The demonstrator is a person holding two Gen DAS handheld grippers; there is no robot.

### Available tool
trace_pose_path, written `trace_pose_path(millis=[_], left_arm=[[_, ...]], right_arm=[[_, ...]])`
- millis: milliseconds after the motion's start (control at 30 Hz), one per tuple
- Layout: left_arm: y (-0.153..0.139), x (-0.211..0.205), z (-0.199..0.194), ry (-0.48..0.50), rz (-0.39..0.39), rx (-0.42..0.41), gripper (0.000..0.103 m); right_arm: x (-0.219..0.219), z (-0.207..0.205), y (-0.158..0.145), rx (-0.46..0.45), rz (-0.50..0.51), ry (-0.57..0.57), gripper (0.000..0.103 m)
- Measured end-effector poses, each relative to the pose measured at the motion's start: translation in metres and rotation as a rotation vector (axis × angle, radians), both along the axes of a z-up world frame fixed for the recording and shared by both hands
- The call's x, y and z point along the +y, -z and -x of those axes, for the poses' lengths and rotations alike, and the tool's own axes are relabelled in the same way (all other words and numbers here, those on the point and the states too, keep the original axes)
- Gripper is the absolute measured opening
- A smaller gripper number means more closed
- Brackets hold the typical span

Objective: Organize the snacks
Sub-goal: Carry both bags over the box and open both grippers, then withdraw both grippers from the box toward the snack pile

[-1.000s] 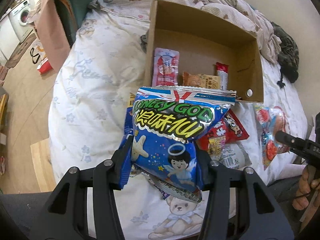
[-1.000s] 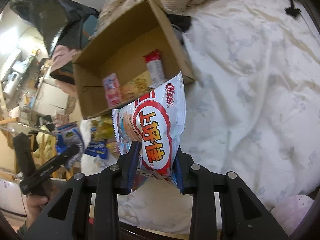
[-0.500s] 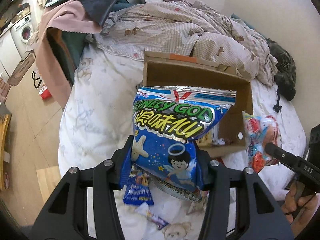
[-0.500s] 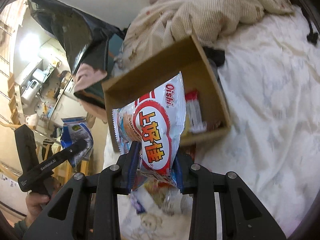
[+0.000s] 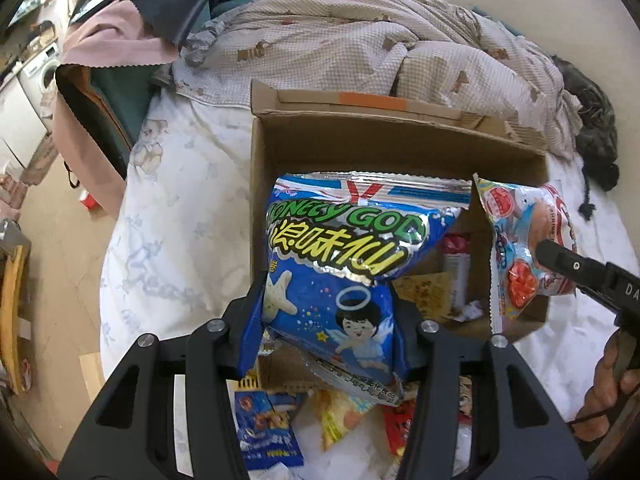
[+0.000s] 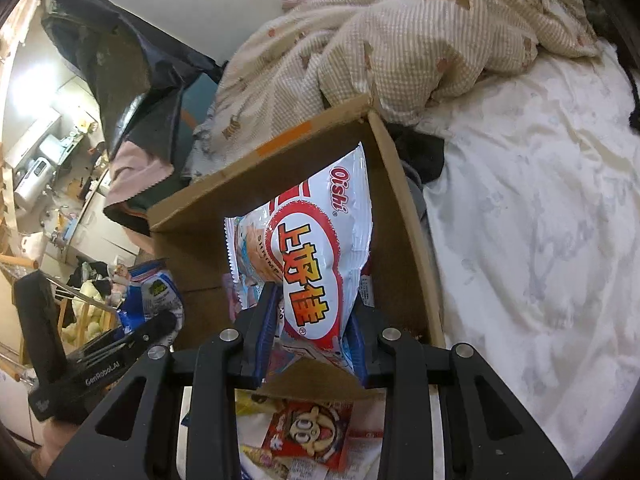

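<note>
My left gripper (image 5: 326,320) is shut on a blue star-snack bag (image 5: 340,264) with an angel child on it, held up over the near edge of an open cardboard box (image 5: 264,148). My right gripper (image 6: 314,324) is shut on a white and red Oishi shrimp-chip bag (image 6: 320,256), which hangs over the same cardboard box (image 6: 404,216). In the left wrist view the Oishi bag (image 5: 516,256) and the right gripper's finger (image 5: 568,264) show at the right. A few small packets (image 5: 456,268) lie inside the box.
The box sits on a white bear-print bedsheet (image 5: 168,216) with a rumpled checked quilt (image 5: 360,44) behind it. Loose snack packets (image 5: 264,428) lie on the sheet in front of the box, one red with a cartoon face (image 6: 308,436). A hand (image 5: 608,392) holds the right gripper.
Both grippers have carried their bags forward toward the box, which now sits closer and under the bags. The loose snack pile has slid to the bottom of both views.
</note>
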State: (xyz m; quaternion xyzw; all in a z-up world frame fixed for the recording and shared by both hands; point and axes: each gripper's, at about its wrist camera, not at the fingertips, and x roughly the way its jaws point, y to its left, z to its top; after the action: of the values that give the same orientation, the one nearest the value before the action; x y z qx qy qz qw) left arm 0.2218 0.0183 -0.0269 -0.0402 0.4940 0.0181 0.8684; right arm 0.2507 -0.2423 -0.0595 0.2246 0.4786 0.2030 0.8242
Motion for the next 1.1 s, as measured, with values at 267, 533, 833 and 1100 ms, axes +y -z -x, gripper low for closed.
trace_pose_path(millis=[267, 533, 833, 1100], left_arm=[[0.005, -0.005, -0.006, -0.007, 0.012, -0.027, 0.049], [0.004, -0.007, -0.004, -0.012, 0.051, -0.04, 0.049], [-0.002, -0.008, 0.001, -0.017, 0.051, -0.067, 0.064], [-0.013, -0.01, 0.006, 0.036, 0.129, -0.099, 0.087]], right_arm=[[0.013, -0.014, 0.013, 0.04, -0.008, -0.03, 0.034], [0.018, -0.014, 0.011, 0.04, -0.007, -0.028, 0.036], [0.018, -0.012, 0.004, 0.015, -0.027, -0.028, 0.037], [0.004, -0.009, -0.011, -0.053, 0.035, 0.041, 0.085]])
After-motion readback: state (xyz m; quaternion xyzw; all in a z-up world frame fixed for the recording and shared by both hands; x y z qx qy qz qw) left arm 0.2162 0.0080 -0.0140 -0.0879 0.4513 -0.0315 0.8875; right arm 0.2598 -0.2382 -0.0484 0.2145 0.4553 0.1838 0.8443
